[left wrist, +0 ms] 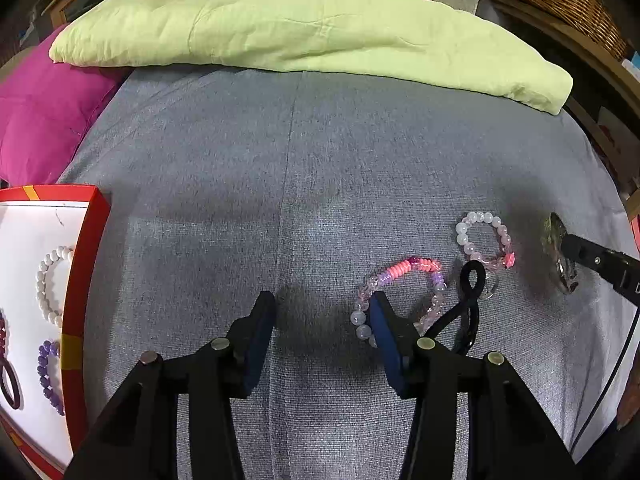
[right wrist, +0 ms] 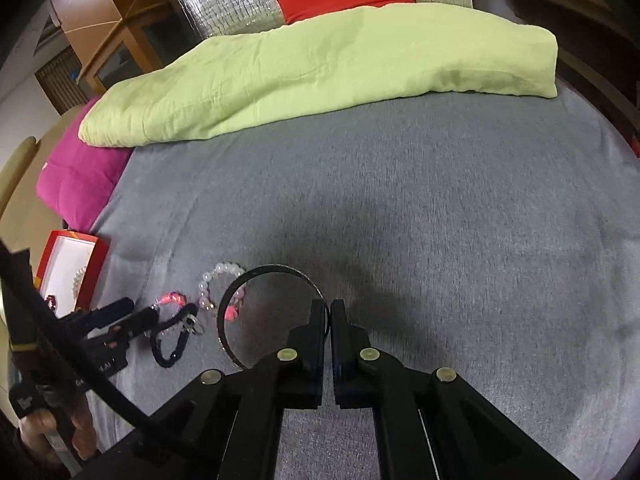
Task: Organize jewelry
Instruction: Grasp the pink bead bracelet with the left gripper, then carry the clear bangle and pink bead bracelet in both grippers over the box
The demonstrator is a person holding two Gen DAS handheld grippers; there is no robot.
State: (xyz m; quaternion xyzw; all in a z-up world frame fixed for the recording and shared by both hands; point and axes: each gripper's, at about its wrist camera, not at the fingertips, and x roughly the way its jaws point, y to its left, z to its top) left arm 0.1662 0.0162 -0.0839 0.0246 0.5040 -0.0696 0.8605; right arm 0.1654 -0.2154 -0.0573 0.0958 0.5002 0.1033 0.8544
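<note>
Your left gripper (left wrist: 322, 312) has its fingers spread wide and empty, low over the grey bed cover (left wrist: 240, 168). Its right finger (left wrist: 384, 332) overlaps the pink and clear bead bracelet (left wrist: 404, 270), hiding the near part of that loop. Just beside it lie a black cord loop (left wrist: 470, 280) and a pale bead bracelet with a pink charm (left wrist: 484, 240).

Only the left wrist view shows the inside of the red box (left wrist: 86, 264) at the left edge: a white bead bracelet (left wrist: 48, 284), a purple bead bracelet (left wrist: 47, 372) and a dark ring (left wrist: 10, 384) on its white lining. The frame edge cuts off the rest of the box.

Only the right wrist view shows your right gripper (right wrist: 330, 306) from behind, its fingers closed on the rim of a thin metal bangle (right wrist: 272, 270), which stands out ahead of the fingertips. In the left wrist view the same bangle (left wrist: 554, 252) appears edge-on at the far right, and its shape is hard to make out.

In the right wrist view the pale bracelet (right wrist: 218, 280) is partly seen through the bangle. The box (right wrist: 86, 268) appears small there, and its contents are unclear.

A green quilt (left wrist: 300, 28) lies across the far end of the bed.
</note>
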